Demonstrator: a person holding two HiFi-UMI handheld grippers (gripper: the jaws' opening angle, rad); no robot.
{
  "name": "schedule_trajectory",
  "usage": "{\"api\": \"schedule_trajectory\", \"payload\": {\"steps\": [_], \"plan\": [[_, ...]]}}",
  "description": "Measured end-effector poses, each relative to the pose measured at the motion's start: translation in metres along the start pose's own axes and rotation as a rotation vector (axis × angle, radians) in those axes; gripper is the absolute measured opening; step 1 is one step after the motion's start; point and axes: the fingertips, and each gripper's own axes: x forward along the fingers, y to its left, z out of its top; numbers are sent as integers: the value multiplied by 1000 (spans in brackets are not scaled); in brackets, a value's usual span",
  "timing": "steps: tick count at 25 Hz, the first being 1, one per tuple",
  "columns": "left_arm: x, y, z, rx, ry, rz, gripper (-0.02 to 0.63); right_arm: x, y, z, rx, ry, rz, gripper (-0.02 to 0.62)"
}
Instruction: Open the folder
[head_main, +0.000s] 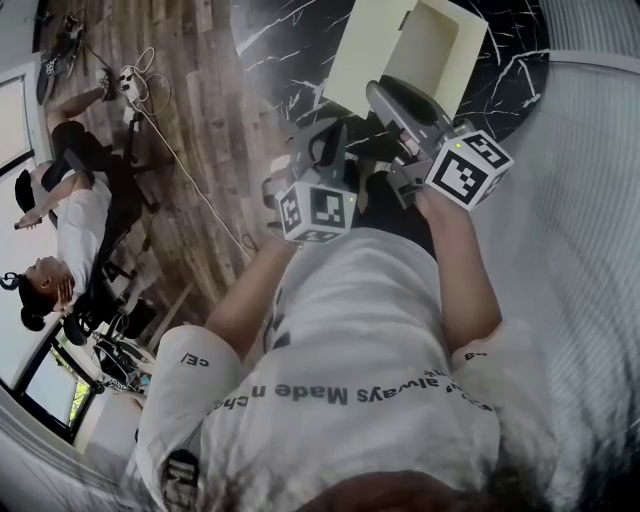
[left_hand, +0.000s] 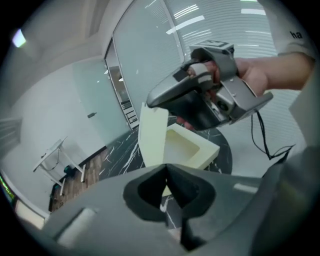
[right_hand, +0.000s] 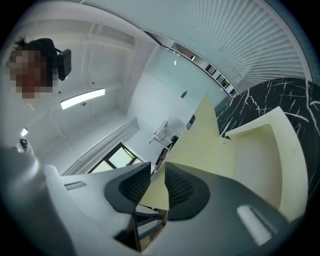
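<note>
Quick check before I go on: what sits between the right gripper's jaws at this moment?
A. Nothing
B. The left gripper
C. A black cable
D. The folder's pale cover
D: in the right gripper view the pale cover runs between the two jaws of the right gripper, raised above the folder's tray.
</note>
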Motion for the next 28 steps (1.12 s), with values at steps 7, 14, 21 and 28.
{"api": "schedule_trajectory", "payload": {"steps": [7, 14, 21, 28], "plan": [[-17, 9, 25, 116, -52, 88, 5, 29, 19, -4, -20, 57, 31, 101], [-16, 45, 23, 97, -35, 204, 4, 61, 31, -8, -45, 113, 72, 115], [-15, 76, -2, 10, 15, 283, 3, 65, 37, -12, -68, 136, 73, 123], [-14, 121, -44, -150, 77, 371, 4, 36, 25, -3, -114, 110, -4, 117]]}}
